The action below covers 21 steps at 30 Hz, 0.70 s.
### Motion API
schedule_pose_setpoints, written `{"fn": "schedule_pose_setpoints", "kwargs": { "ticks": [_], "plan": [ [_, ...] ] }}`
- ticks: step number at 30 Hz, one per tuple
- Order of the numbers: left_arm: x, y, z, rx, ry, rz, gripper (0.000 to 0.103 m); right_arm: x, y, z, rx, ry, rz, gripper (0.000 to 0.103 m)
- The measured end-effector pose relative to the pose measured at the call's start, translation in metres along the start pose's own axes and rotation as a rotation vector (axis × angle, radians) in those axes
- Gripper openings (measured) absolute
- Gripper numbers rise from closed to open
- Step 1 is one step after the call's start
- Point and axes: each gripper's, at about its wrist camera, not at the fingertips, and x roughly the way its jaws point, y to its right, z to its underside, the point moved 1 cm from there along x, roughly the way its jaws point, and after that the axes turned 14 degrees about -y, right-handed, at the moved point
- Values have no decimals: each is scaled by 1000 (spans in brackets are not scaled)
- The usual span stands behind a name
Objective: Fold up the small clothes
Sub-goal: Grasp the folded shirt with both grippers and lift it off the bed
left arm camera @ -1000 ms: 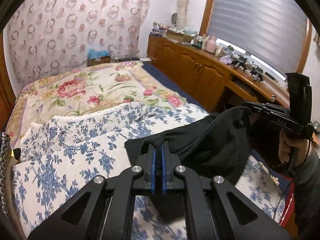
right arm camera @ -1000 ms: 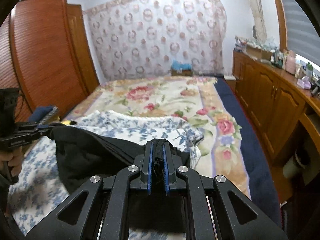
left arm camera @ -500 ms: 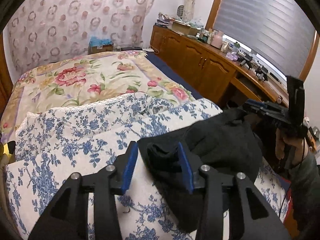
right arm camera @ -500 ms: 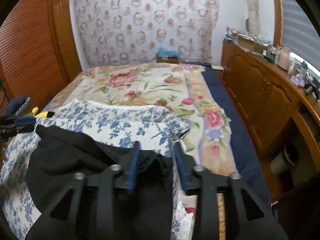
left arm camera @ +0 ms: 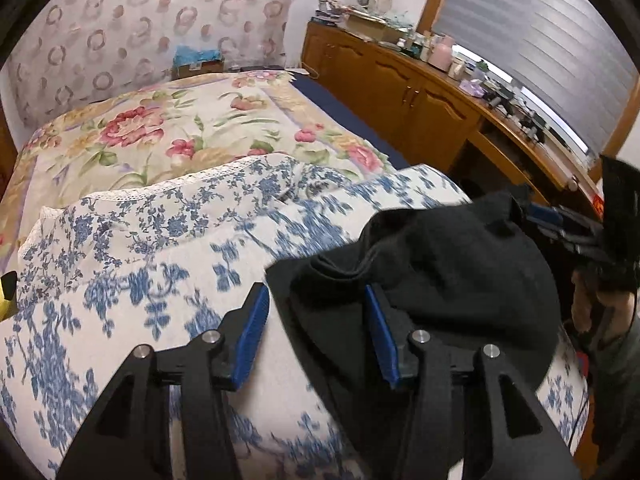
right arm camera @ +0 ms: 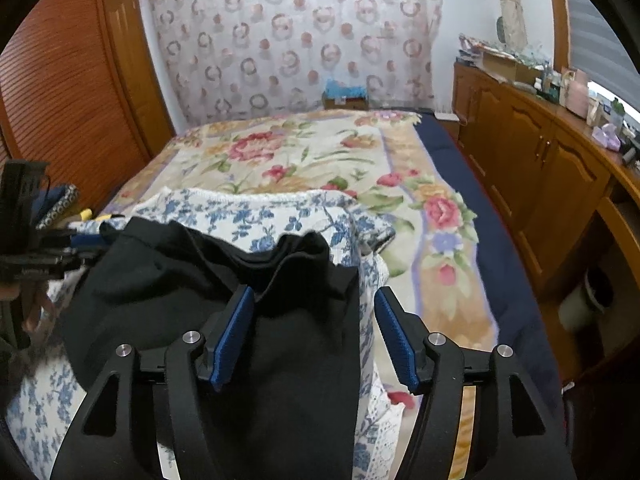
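A bedroom with a bed (right arm camera: 460, 160) under floral covers. The left tongs (left arm camera: 316, 330) and right tongs (right arm camera: 314, 330) have just been opening; both stand wide, pads clear of the black garment (right arm camera: 248, 300), which lies loose between them on the blue-flowered quilt (left arm camera: 160, 248).

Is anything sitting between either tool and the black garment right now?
Nothing visible does. The black fabric garment lies on the blue-floral cover, its edge between the blue pads of the left tool and the right tool. Both have just been opening; neither presses it.
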Motion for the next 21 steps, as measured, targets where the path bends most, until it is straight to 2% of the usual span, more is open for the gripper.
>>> {"fn": "schedule_pose_setpoints", "kwargs": {
  "ticks": [6,11,18,21],
  "plan": [
    [15,-4,-3,-8,-41,6,48,19,-1,-2,11,-48,-55,65],
    [15,-5,-3,-8,-34,14,49,34,-2,-2,19,-97,-92,65],
    [17,-6,-7,-19,-24,47,48,38,-5,-5,14,-106,-141,65],
    [18,-5,-8,-11,-21,65,38,40,-12,-5,-12,-109,-156,57]
  ]
}}
